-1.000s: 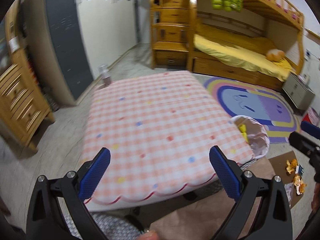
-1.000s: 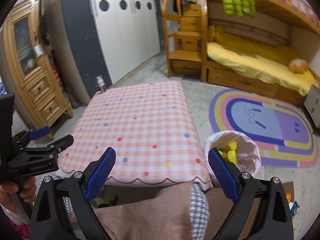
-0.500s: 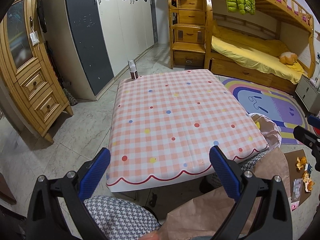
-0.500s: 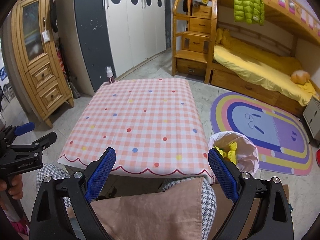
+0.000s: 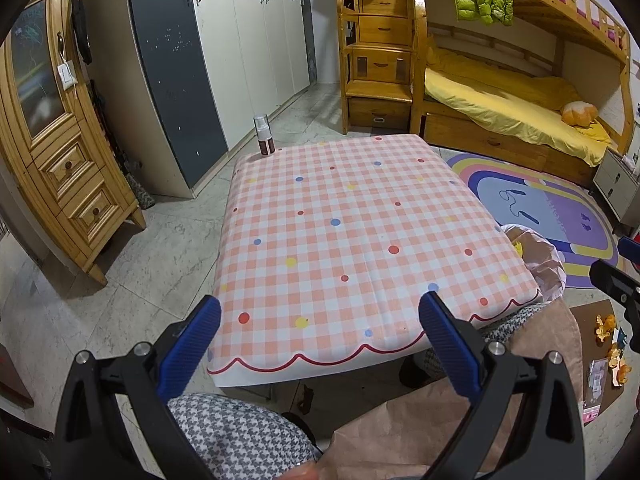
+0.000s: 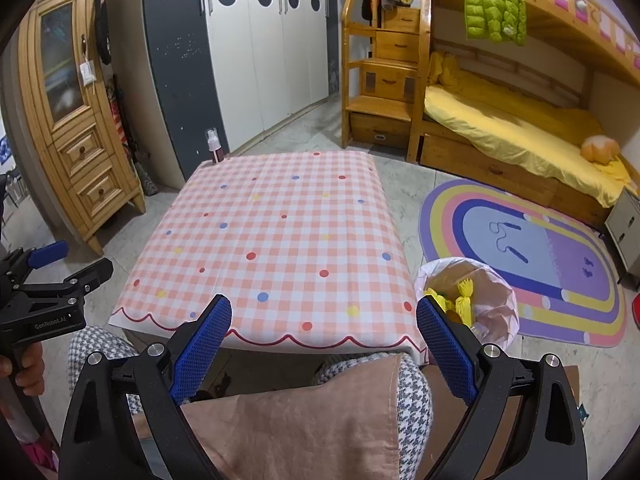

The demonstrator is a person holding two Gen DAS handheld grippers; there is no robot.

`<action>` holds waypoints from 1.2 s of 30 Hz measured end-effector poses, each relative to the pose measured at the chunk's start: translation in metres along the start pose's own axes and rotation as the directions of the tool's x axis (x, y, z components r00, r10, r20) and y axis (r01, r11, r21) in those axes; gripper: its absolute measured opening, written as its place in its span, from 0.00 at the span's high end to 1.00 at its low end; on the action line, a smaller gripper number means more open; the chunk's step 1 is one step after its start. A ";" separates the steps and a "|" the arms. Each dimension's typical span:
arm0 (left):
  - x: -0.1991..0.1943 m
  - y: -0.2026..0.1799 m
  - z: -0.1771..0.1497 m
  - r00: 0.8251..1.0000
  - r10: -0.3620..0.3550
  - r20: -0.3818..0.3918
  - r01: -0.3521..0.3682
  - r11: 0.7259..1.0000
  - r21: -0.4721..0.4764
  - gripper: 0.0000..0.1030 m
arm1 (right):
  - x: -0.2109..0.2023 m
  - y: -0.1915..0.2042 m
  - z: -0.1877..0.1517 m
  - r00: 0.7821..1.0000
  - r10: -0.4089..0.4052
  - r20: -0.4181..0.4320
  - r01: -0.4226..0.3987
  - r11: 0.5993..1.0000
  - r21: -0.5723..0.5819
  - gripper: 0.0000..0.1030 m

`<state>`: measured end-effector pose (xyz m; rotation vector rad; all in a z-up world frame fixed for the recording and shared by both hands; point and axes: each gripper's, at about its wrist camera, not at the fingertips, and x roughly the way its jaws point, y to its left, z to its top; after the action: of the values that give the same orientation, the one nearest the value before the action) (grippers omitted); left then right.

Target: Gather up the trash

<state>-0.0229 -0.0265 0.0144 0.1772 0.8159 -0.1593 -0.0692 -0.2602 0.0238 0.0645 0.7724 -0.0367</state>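
Observation:
A low table with a pink checked cloth (image 5: 352,240) (image 6: 280,240) fills the middle of both views. A small spray bottle (image 5: 264,136) (image 6: 213,146) stands on its far left corner. A bin lined with a pale bag (image 6: 492,292) (image 5: 544,264) sits on the floor at the table's right and holds yellow wrappers (image 6: 462,300). Orange peel scraps (image 5: 606,326) lie on cardboard at the right. My left gripper (image 5: 320,332) hangs open and empty above the table's near edge. My right gripper (image 6: 324,332) is open and empty too.
A wooden cabinet (image 5: 52,152) stands at the left, a wardrobe (image 6: 256,48) behind. A bunk bed with yellow bedding (image 6: 512,132) and a rainbow rug (image 6: 528,256) lie to the right. The person's checked trousers (image 5: 240,436) and pink cloth (image 6: 304,428) are below.
Both grippers have pulled back and tilted up, so the table looks farther away and the spray bottle shows clearly. Both stayed open and empty.

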 end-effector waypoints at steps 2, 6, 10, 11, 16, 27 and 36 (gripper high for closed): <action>0.002 0.000 0.001 1.000 -0.002 -0.004 0.002 1.000 0.002 0.07 | 0.002 0.000 0.000 1.000 -0.001 -0.003 0.001 1.000 0.002 0.10; 0.004 -0.001 0.000 1.000 -0.002 -0.007 0.002 1.000 0.008 0.07 | 0.004 -0.001 -0.001 1.000 0.006 -0.008 -0.006 1.000 0.004 0.10; 0.004 -0.001 0.000 1.000 -0.003 -0.007 0.003 1.000 0.008 0.07 | 0.005 0.000 -0.001 1.000 0.009 -0.008 -0.009 1.000 0.003 0.10; 0.004 -0.001 0.000 1.000 -0.004 -0.008 0.004 1.000 0.008 0.07 | 0.005 0.000 -0.001 1.000 0.009 -0.007 -0.009 1.000 0.005 0.10; 0.005 -0.002 0.001 1.000 -0.004 -0.009 0.004 1.000 0.010 0.07 | 0.005 -0.001 -0.001 1.000 0.009 0.000 -0.009 1.000 0.012 0.10; 0.003 -0.004 0.001 1.000 -0.001 -0.004 0.001 1.000 0.011 0.07 | 0.005 -0.004 0.000 1.000 0.011 0.002 -0.011 1.000 0.019 0.10; 0.004 -0.006 0.001 1.000 -0.003 -0.006 0.003 1.000 0.011 0.07 | 0.006 -0.005 0.000 1.000 0.010 0.000 -0.010 1.000 0.019 0.10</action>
<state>-0.0207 -0.0325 0.0118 0.1873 0.8217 -0.1666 -0.0654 -0.2649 0.0195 0.0862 0.7716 -0.0340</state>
